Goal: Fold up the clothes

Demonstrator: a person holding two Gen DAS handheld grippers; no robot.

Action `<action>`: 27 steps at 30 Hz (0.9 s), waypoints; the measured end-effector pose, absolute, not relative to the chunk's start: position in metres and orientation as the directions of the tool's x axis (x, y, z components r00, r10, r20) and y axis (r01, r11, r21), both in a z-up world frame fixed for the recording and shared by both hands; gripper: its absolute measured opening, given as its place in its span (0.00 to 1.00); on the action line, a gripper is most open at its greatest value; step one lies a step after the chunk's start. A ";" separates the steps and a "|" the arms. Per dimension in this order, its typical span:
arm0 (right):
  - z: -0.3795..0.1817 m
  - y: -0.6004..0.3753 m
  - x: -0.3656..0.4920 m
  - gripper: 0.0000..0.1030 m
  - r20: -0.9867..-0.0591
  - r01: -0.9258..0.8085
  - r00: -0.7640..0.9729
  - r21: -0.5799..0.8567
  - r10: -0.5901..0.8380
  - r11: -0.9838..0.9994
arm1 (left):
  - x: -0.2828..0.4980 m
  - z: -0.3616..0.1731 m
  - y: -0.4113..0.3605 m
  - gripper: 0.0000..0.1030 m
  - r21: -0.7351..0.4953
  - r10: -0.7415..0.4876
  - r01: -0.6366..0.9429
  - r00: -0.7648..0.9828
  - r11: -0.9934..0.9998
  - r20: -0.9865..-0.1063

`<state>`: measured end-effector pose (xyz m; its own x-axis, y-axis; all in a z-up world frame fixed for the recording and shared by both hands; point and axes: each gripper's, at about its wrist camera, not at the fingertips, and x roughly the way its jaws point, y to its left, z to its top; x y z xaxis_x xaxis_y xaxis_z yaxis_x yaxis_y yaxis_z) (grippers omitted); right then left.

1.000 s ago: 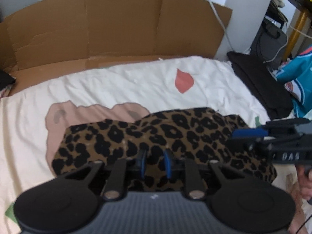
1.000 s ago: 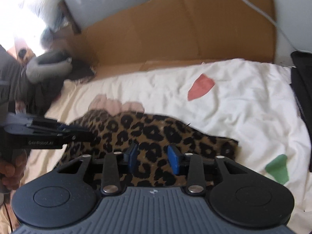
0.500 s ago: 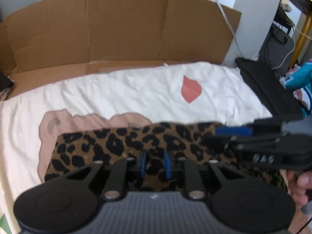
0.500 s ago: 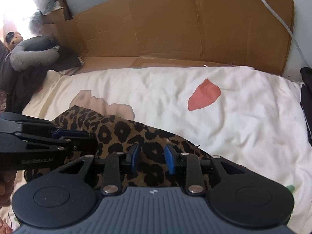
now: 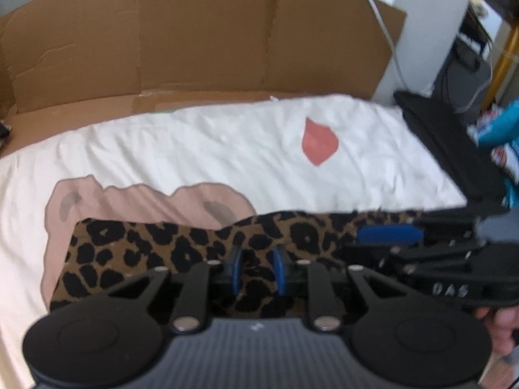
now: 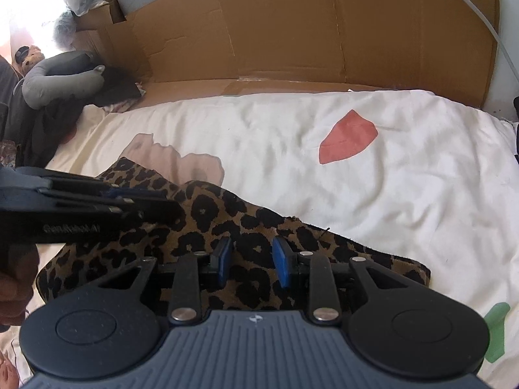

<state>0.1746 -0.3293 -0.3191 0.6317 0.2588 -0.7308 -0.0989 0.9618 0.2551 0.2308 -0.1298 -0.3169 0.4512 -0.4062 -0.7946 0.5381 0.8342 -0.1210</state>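
Note:
A leopard-print garment [image 5: 146,246] lies across a white bed sheet [image 5: 194,149] as a wide low strip. My left gripper [image 5: 256,269] is at its near edge, and its blue pads are pinched on a raised fold of the cloth. The right gripper [image 5: 373,236] reaches in from the right side of that view, over the garment's right end. In the right wrist view the garment [image 6: 211,214] runs diagonally. My right gripper [image 6: 251,262] has its pads closed on cloth at the near edge. The left gripper [image 6: 155,201] comes in from the left.
A tall cardboard sheet [image 5: 194,32] stands behind the bed. A black bag [image 5: 447,149] and a teal garment [image 5: 499,123] lie to the right. A grey neck pillow [image 6: 58,77] and dark clothes are at the far left. A hand [image 6: 16,275] holds the left gripper.
The garment shows as a narrower strip than before, its near edge taken up by both grippers. The right gripper's pads have come closer together, and the two grippers have moved nearer each other.

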 end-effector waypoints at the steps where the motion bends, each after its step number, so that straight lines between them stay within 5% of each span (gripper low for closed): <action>1: -0.314 -0.330 0.171 0.32 -0.722 -0.114 0.637 0.258 0.270 0.959 | 0.231 -0.316 -0.132 0.23 -0.109 -0.397 0.540 0.452 0.835 -0.799; 4: -0.298 -0.332 0.159 0.33 -0.694 -0.160 0.653 0.267 0.304 0.950 | 0.232 -0.305 -0.132 0.14 -0.111 -0.395 0.530 0.460 0.841 -0.795; 11: -0.267 -0.335 0.130 0.34 -0.638 -0.247 0.676 0.277 0.370 0.929 | 0.218 -0.273 -0.120 0.13 -0.215 -0.525 0.572 0.455 0.791 -0.719; 27: -0.324 -0.302 0.080 0.31 -0.813 -0.193 0.547 0.110 0.200 0.975 | 0.205 -0.331 -0.120 0.03 -0.207 -0.452 0.552 0.355 0.808 -0.818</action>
